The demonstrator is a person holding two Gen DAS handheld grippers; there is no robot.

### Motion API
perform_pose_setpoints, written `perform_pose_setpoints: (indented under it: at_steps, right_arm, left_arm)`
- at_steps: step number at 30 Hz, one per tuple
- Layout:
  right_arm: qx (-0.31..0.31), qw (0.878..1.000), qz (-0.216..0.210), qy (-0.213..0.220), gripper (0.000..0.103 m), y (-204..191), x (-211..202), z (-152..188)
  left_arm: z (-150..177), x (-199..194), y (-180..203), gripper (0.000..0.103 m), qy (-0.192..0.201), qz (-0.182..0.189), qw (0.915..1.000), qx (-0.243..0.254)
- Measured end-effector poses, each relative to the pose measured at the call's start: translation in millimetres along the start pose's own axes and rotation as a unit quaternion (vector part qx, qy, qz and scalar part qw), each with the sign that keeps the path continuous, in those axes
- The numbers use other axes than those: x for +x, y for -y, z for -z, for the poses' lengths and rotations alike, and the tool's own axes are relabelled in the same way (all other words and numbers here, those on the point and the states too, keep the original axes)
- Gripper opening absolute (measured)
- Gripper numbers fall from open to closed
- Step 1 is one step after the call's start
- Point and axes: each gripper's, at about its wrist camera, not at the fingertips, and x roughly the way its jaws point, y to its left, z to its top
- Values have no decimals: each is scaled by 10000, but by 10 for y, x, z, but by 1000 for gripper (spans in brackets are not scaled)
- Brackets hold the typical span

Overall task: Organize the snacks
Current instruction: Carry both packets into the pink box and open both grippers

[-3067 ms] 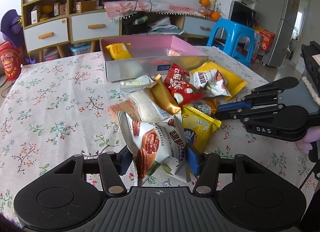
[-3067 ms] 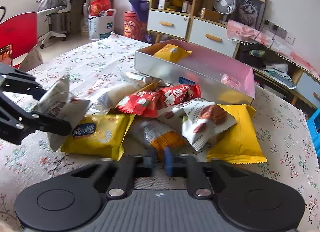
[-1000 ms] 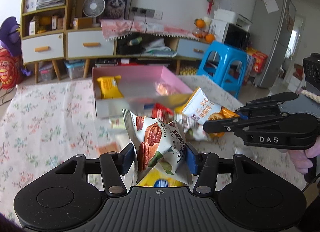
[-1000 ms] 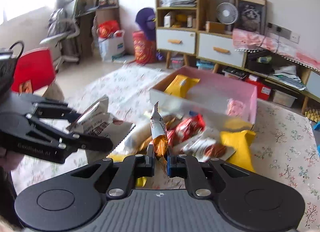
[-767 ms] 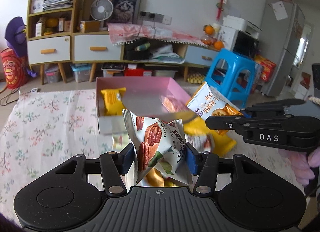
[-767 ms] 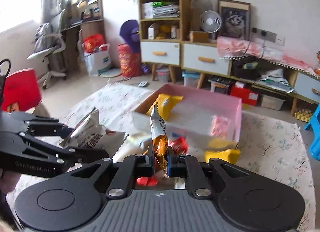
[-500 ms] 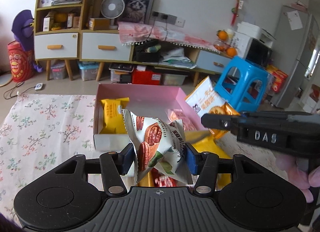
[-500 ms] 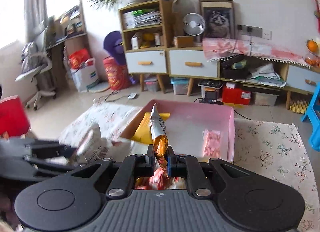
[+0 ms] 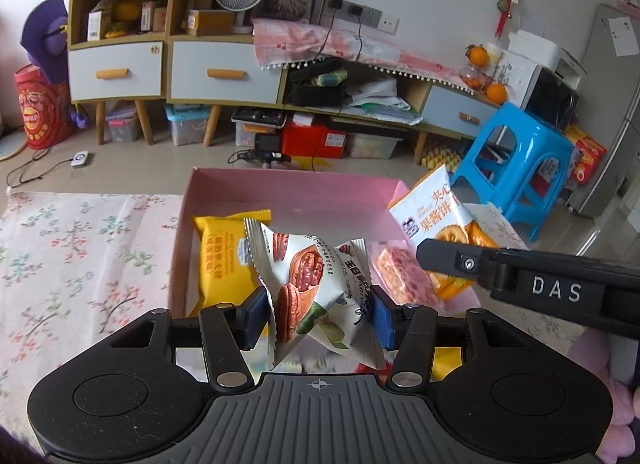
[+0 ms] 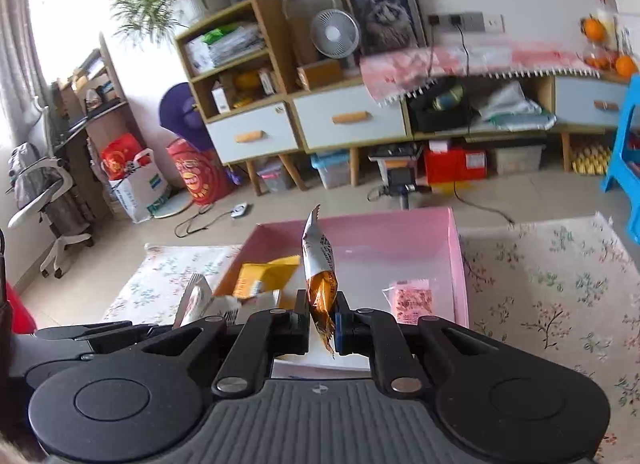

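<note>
- So, left tool (image 9: 318, 314) is clamped on a crinkly white foil snack packet w/ walnut pics (image 9: 316, 284), blue pads squeezing it from both sides, packet standing up between them.
- Right tool (image 10: 322, 322) is pinched tight on a thin orange-and-white biscuit sachet (image 10: 320, 268), held by its bottom edge, rest sticking straight up. In the left cam the same sachet shows its white front w/ a biscuit pic.
- Both tools sit over the near edge of the shallow pink cardboard box (image 9: 288, 192) on the bench w/ the floral tablecloth (image 9: 80, 248).
- Inside the box: a yellow pillow-shaped snack pack (image 9: 224, 260) at the left end, and a clear wrapper w/ a pinkish-red square bar (image 10: 412, 300) towards the right wall. They're well apart, bare pink floor between them.
- Left cam also catches the right tool coming in from the right, "DAS" on its black arm, tip just above the pink bar's corner.
- Below the left tool there's a blurry bit of yellow + red packaging, can't tell what exactly.
- Bg: wooden cabinet w/ white drawers (image 10: 348, 120), small white desk fan (image 10: 334, 34), blue plastic stool (image 9: 516, 160).
</note>
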Motion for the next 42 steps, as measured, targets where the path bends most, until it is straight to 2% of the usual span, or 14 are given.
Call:
perform_pose_setpoints:
  at_steps: [7,14,16,18,22,25,28,30,32,38,42]
  right_arm:
    - [291,9994,-73,-197,0,114,254,-31]
    - [437,9985,10,-326,0,232,387,-20]
    - [445,9984,48,-346,3,251,411,-18]
    - [447,9983,152,-339,10,254,420,-21]
    - [436,9981,313,-305,28,250,412,-40]
    - [398,9981,376,-288,34,238,386,-56]
    - [375,9978,455,-300,42,219,343,-68]
    - [317,9979,493,-277,51,179,279,-79]
    - [247,9981,532,-211,72,142,213,-86]
    - [139,9979,627,-90,82,56,-8,-102]
    - [94,9975,691,-71,85,34,-149,-107]
  left_arm:
    - [-68,371,-7,51,-79,12,10000,-59]
    - [-13,534,-73,51,4,-93,9999,-103]
    - [0,550,-94,54,45,-46,9999,-106]
    - [4,553,-88,57,78,-27,9999,-60]
    - [-14,533,-70,76,99,152,9998,-36]
    - [-24,494,-28,87,87,271,9996,35]
    - [-32,435,17,90,45,324,9994,140]
    - [-33,376,54,92,41,327,9992,204]
    - [-33,310,92,94,54,313,9992,257]
    - [-27,86,171,95,80,276,9992,284]
    - [-7,-64,186,96,81,296,9992,257]
